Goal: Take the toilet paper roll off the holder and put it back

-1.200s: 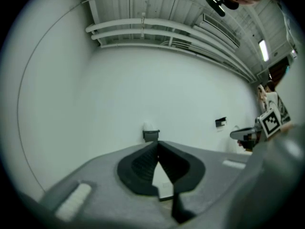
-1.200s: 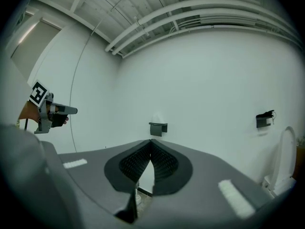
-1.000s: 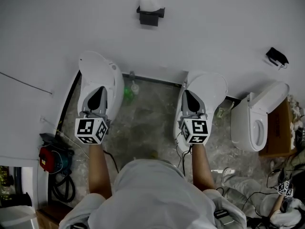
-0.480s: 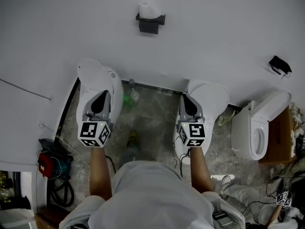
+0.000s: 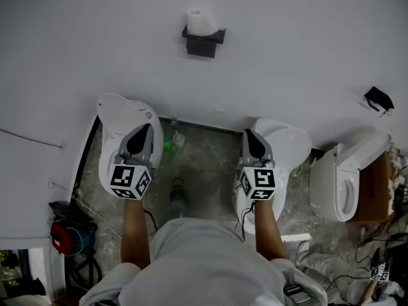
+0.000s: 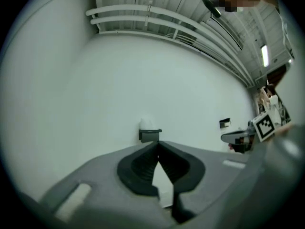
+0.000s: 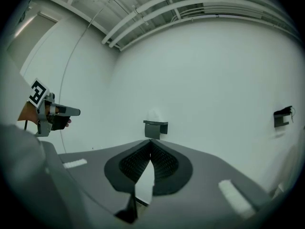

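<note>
So here's the setup: the toilet paper roll (image 5: 199, 21) sits upright on top of a small black holder (image 5: 204, 43) fixed to a plain white wall (image 5: 287, 50). It's well clear of both tools and nothing is touching it.

The left tool (image 6: 157, 144) has its jaws pinched right together, tips meeting, and there's nothing between them. Same deal with the right tool (image 7: 151, 141): jaws closed tip to tip and empty. Both point level at the wall and are held side by side with a gap between them. The holder lines up pretty much dead ahead of each one in its own camera.

From the head view the person's bare forearms reach out under each marker cube, over a grey marbled floor (image 5: 204, 164). A green bottle (image 5: 169, 146) stands on the floor at the foot of the wall, just beside the left tool. Off to the right there's a white toilet (image 5: 347, 180), and a little black fitting (image 5: 379, 98) hangs on the wall above it.
</note>
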